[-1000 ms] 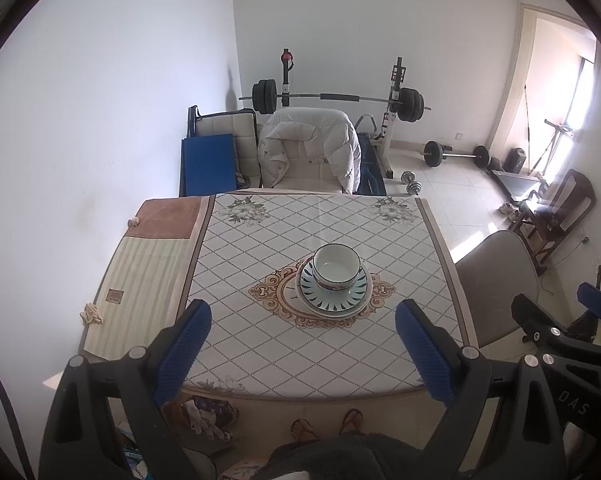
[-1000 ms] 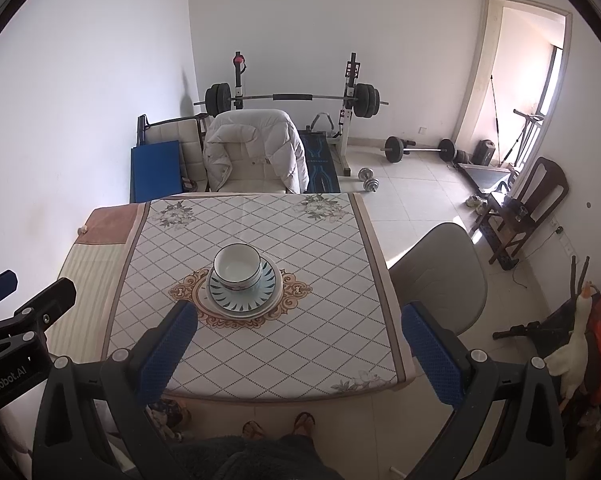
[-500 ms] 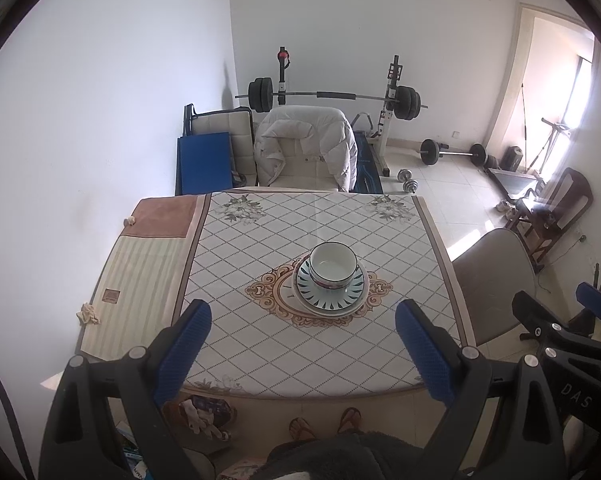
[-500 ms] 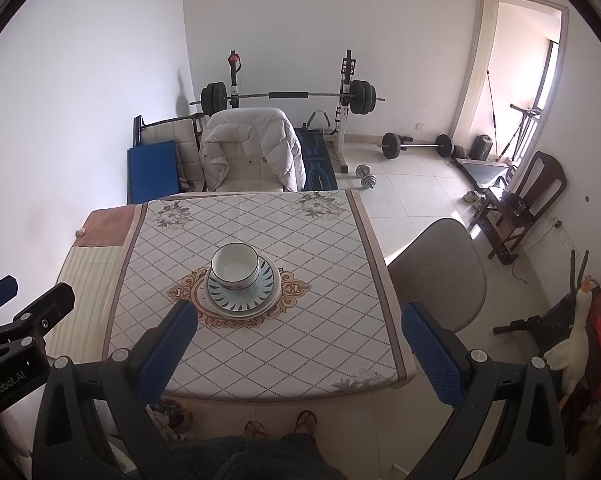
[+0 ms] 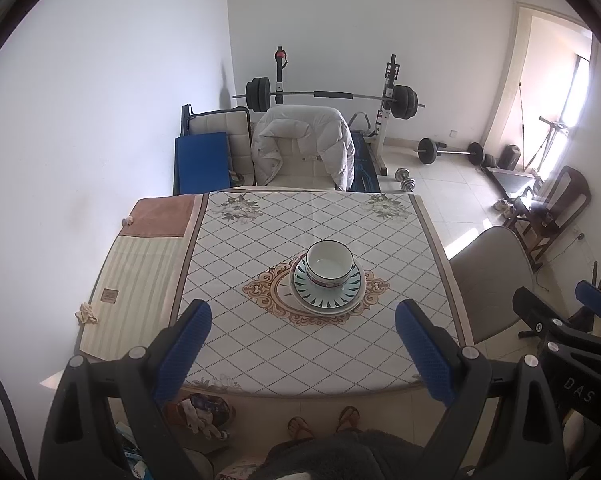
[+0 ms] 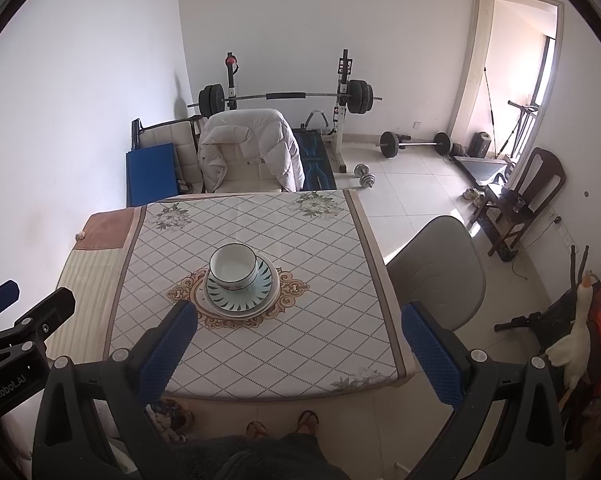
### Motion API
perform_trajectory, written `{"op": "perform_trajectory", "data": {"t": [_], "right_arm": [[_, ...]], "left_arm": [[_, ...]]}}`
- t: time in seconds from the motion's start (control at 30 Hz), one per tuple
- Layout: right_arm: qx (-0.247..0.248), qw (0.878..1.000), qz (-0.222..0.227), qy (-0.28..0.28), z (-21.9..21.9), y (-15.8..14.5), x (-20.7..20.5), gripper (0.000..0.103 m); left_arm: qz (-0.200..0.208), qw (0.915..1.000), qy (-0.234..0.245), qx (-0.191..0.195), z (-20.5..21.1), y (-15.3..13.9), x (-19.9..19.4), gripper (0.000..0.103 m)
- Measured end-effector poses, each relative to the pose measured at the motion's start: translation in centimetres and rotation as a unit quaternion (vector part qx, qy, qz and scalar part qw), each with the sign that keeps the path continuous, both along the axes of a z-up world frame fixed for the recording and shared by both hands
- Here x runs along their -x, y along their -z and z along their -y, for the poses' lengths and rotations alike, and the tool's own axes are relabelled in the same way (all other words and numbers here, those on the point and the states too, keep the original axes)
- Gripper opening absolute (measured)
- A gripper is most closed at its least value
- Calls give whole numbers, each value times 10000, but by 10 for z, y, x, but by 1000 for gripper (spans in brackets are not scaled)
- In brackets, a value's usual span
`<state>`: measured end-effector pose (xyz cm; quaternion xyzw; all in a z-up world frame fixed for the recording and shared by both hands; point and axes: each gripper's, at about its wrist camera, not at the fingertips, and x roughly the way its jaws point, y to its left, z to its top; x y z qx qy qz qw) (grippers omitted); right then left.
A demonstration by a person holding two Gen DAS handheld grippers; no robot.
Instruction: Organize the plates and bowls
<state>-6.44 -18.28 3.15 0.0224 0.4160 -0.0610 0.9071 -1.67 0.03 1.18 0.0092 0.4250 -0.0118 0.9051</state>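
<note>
You held both tools high above the near edge of the table (image 5: 236, 344), well apart from the crockery, and neither had hold of anything: the left gripper (image 5: 302, 340) stood with its blue pads spread wide, and the right gripper (image 6: 300, 342) was spread just as wide. The bowl (image 5: 329, 264) sat upright on the green-patterned plate (image 5: 327, 294), which itself lay on a plain white plate (image 5: 300, 303) whose rim showed at the left and near side, all on the ornamental medallion at the middle of the tablecloth. Judging by that neat stack, the sorting looked close to done, or else not yet begun; the pictures could not settle which. If you meant to lift the bowl off, you would have done well to come down over it with one gripper only, pads either side of the wall near the rim, and to close gently, since glazed ware is likely to slip. The other gripper could have steadied the plates by their edge, so the stack would not slide on the smooth cloth. You also needed to watch the grey chair (image 6: 436, 272) beside the table's right edge when swinging the right tool in.
</note>
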Motion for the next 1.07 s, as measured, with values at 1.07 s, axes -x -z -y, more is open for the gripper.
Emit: {"op": "perform_trajectory", "data": {"t": [1.07], "right_arm": [[-67, 10000, -33, 31, -4, 2, -5, 103]], "left_arm": [[33, 10000, 19, -7, -9, 2, -8, 94]]}}
